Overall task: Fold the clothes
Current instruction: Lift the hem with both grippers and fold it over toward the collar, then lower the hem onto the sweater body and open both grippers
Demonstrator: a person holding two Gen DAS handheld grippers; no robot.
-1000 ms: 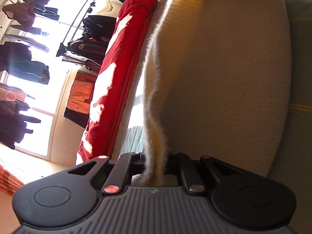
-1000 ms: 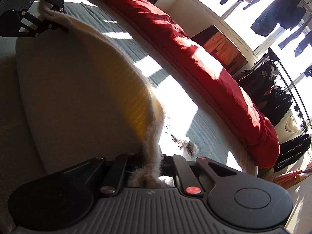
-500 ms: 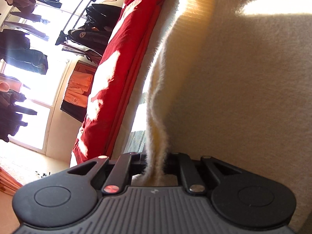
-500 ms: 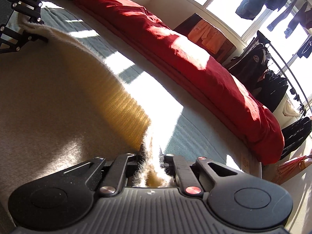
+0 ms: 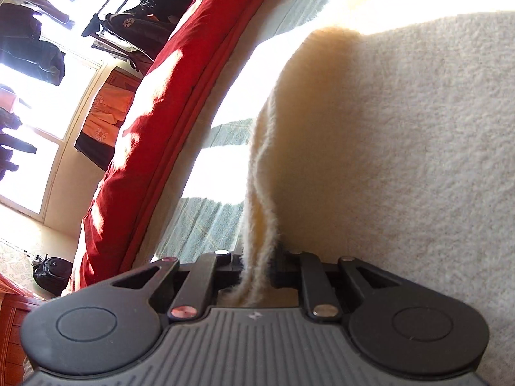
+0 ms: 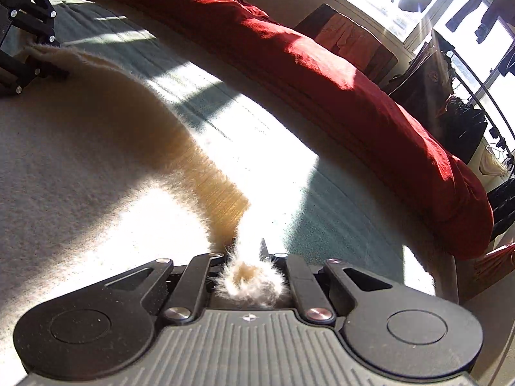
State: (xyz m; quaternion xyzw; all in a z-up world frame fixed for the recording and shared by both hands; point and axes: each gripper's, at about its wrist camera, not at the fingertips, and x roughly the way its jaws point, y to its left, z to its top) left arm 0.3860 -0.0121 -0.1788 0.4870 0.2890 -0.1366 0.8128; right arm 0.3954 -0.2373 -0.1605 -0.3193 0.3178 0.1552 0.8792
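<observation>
So both grippers have an edge of this fuzzy cream sweater [image 5: 402, 135] between their fingers, one at each end, and I figure that's so the edge comes down straight instead of bunching. The left gripper [image 5: 257, 267] has just been easing its jaws apart; the doubled hem sits in a slim gap and looks barely pinched. The right gripper [image 6: 249, 267] is nearly closed on a fluffy tuft of the same edge. The sweater is spread over the grey-green bedspread [image 6: 338, 222], next to the red duvet [image 6: 322, 74] bunched along the far side. Holding both corners low like that looks like laying a fold flat, with a release probably coming.
</observation>
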